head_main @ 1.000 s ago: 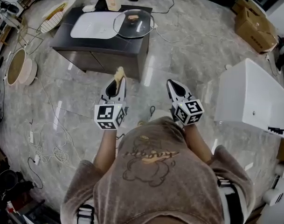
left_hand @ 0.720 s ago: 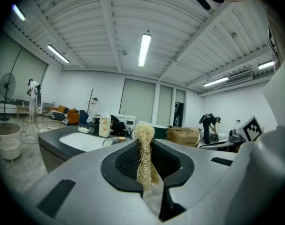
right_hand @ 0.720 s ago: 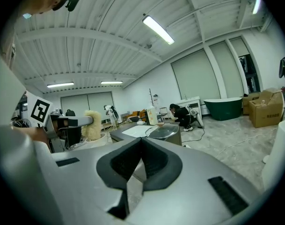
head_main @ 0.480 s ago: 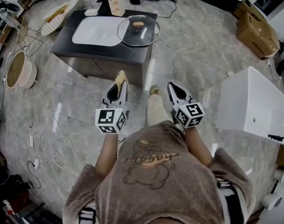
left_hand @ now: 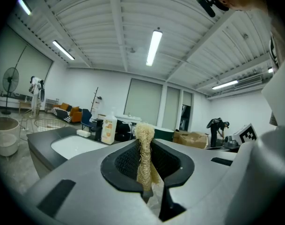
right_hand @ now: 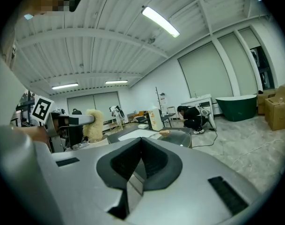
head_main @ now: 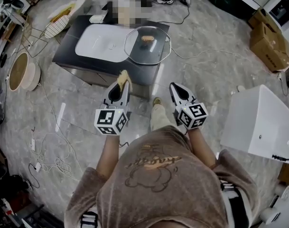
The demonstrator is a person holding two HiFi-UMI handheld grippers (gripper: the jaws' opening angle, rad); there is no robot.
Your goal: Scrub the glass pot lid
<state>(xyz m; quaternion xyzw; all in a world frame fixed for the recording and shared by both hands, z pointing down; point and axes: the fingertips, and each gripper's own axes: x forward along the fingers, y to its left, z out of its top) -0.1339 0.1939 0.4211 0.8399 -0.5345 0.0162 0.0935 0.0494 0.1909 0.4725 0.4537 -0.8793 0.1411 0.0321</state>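
Two hand-held grippers reach forward over a grey marbled floor (head_main: 206, 65), seen from above past the person's brown shirt (head_main: 158, 175). Left gripper (head_main: 120, 83): jaws clamped on a pale fibrous scrubber (head_main: 123, 75), which stands upright between the pads and projects beyond the tips. Right gripper (head_main: 175, 86): jaws closed together, nothing between them. A white box-shaped unit (head_main: 260, 120) stands on the floor to the right. Ahead of both grippers, apart from them, stands a low dark cabinet (head_main: 68, 56) with a white inset basin (head_main: 99, 42). The glass pot lid (head_main: 147, 49) lies flat on the cabinet's right part, knob (head_main: 147, 38) upward, its left rim meeting the basin's right edge and its right rim slightly past the cabinet's edge. A bottle (left_hand: 108, 129) stands at the cabinet's far side. Farther right lie cardboard boxes (head_main: 270, 37); at far left, a beige tub (head_main: 18, 72).
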